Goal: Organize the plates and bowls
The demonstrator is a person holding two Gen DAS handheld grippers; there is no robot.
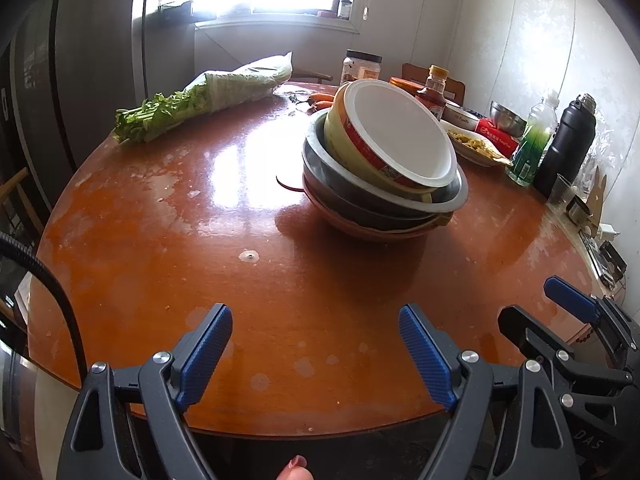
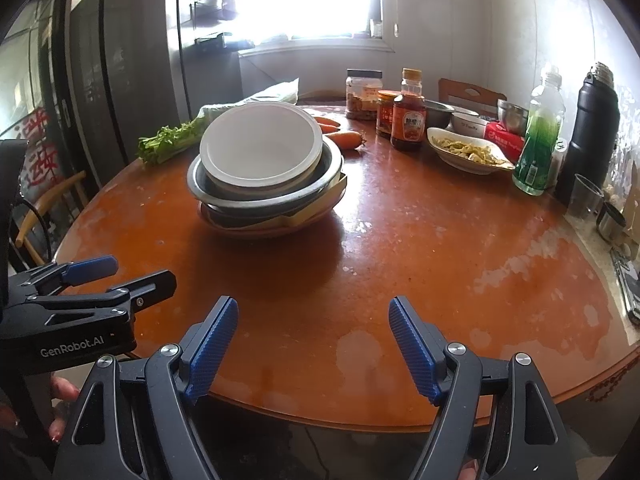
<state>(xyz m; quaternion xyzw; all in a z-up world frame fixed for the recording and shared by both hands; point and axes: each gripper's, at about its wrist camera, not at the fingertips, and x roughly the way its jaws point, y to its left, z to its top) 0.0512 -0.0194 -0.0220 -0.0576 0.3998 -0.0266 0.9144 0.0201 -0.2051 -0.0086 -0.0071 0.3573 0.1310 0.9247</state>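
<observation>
A stack of bowls and plates [image 1: 380, 176] stands in the middle of the round brown table [image 1: 200, 240]. A white-lined yellow bowl [image 1: 396, 136] lies tilted on top, inside a metal bowl [image 1: 448, 200], over flatter dishes. The stack also shows in the right wrist view [image 2: 264, 168]. My left gripper [image 1: 316, 344] is open and empty over the near table edge. My right gripper [image 2: 312, 340] is open and empty, also near the front edge; it shows in the left wrist view [image 1: 540, 312] to the right.
Wrapped greens [image 1: 200, 100] lie at the back left. Carrots [image 2: 348, 138], jars, a sauce bottle [image 2: 408, 112], a dish of food [image 2: 468, 152], a green bottle [image 2: 540, 144], a black flask [image 2: 592, 128] and a clear cup [image 2: 586, 196] line the back right.
</observation>
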